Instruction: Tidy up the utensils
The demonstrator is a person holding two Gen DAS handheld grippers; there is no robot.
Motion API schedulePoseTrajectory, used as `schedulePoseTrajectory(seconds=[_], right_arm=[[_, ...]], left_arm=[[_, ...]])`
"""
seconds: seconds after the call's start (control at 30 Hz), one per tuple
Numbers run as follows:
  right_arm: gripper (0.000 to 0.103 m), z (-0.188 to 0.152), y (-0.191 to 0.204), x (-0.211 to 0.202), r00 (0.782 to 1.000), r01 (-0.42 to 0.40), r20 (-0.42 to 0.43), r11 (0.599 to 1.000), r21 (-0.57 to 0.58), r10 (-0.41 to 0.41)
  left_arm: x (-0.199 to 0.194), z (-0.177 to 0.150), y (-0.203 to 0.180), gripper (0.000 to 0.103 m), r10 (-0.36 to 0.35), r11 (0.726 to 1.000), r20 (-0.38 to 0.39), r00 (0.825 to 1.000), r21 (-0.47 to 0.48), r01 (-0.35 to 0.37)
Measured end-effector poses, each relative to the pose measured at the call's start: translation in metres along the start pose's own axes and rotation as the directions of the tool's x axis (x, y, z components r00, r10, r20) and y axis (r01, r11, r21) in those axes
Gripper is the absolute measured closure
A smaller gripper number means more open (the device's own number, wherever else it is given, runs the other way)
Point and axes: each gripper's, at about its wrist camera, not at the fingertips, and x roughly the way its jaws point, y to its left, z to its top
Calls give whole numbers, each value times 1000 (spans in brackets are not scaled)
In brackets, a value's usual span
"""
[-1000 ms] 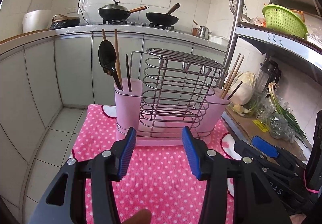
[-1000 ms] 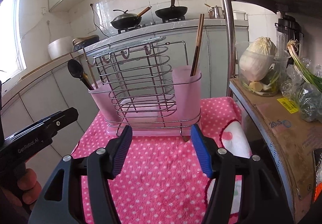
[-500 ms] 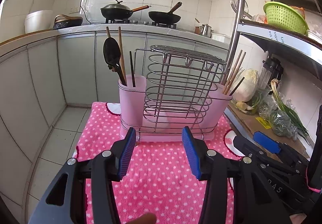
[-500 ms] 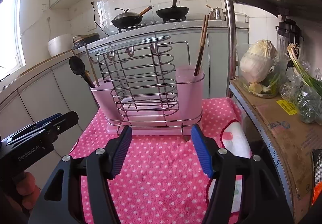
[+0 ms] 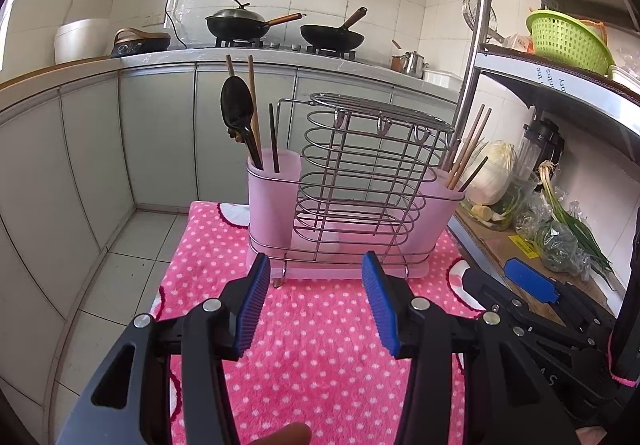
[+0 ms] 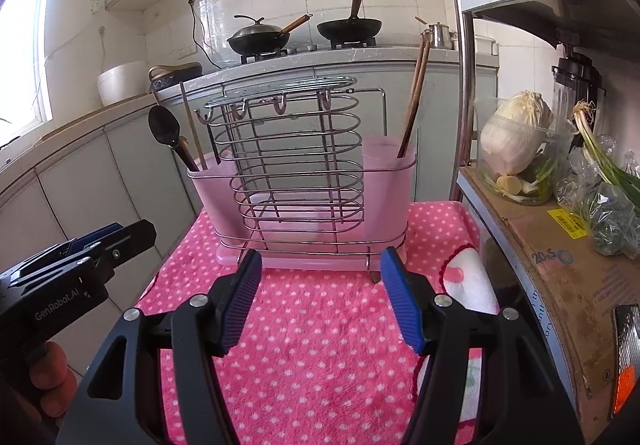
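A pink utensil holder (image 5: 348, 213), framed by a wire rack (image 5: 372, 165), is seen standing at the far edge of a pink dotted cloth (image 5: 320, 345), with the far corners of the cloth just beside its ends. In the holder's left compartment a black spoon (image 5: 237, 113) and several chopsticks (image 5: 252, 105) are held upright; in the right compartment more chopsticks (image 5: 466, 149) are seen leaning outward. No loose utensil is visible on the cloth, so the sorting is judged largely done, unless items lie out of view. What remains cannot be told from these views. The left gripper (image 5: 316, 309) is held spread above the cloth's near half, with nothing between its blue pads. The right gripper (image 6: 322, 303) is likewise spread and empty, near the holder's base but apart from it.
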Motion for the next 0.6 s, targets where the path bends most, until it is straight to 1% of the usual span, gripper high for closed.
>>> schedulePoseTrajectory(seconds=[0.6], right_arm=[[41,1,13,-9,1000,9,13,1000,-21,-8]], left_arm=[[-13,-1,0,56,-3,1000,19,1000,5,2]])
